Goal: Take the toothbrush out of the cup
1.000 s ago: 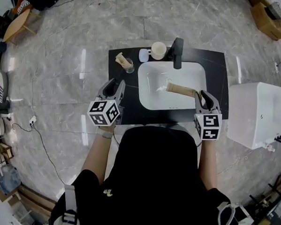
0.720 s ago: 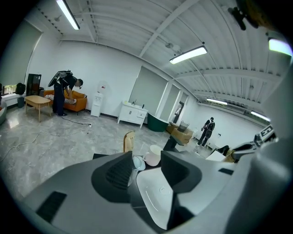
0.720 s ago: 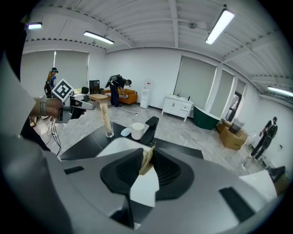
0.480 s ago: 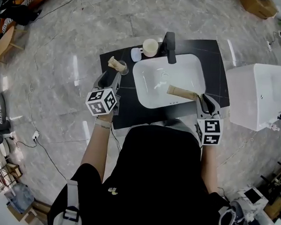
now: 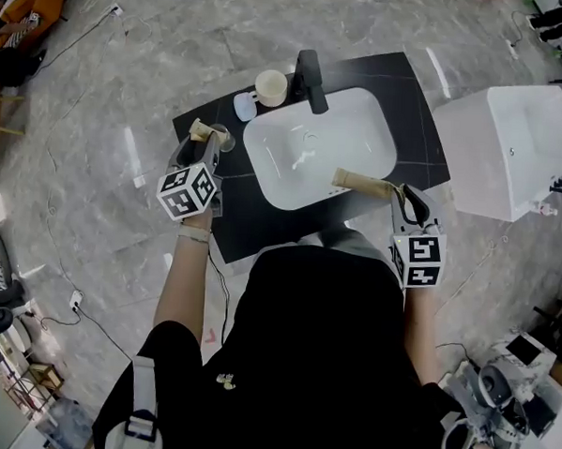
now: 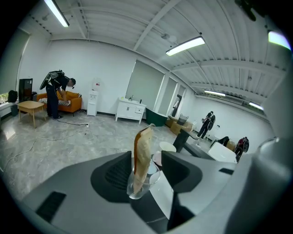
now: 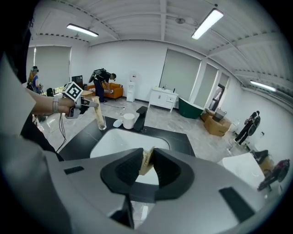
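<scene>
A clear glass cup [image 5: 222,138] stands at the left end of the black counter [image 5: 237,210], with a tan paper-wrapped toothbrush [image 5: 202,128] leaning in it. My left gripper [image 5: 204,143] is open, its jaws either side of the cup [image 6: 137,185] without pressing it; the wrapped toothbrush [image 6: 143,153] rises between them. My right gripper [image 5: 406,193] is shut on a second tan paper-wrapped toothbrush [image 5: 363,184], held flat over the near right rim of the sink. In the right gripper view that wrapper [image 7: 147,161] is pinched between the pads.
The white sink basin [image 5: 357,115] fills the middle of the counter, with a black faucet [image 5: 310,78] behind it. A cream mug [image 5: 270,85] and a small pale dish [image 5: 244,105] sit at the back left. A white cabinet [image 5: 511,146] stands to the right. People stand far off in the room.
My left gripper has moved forward and down to the cup and its jaws have opened around it. The right gripper shifted a little along the sink's near edge, still holding its wrapper.
</scene>
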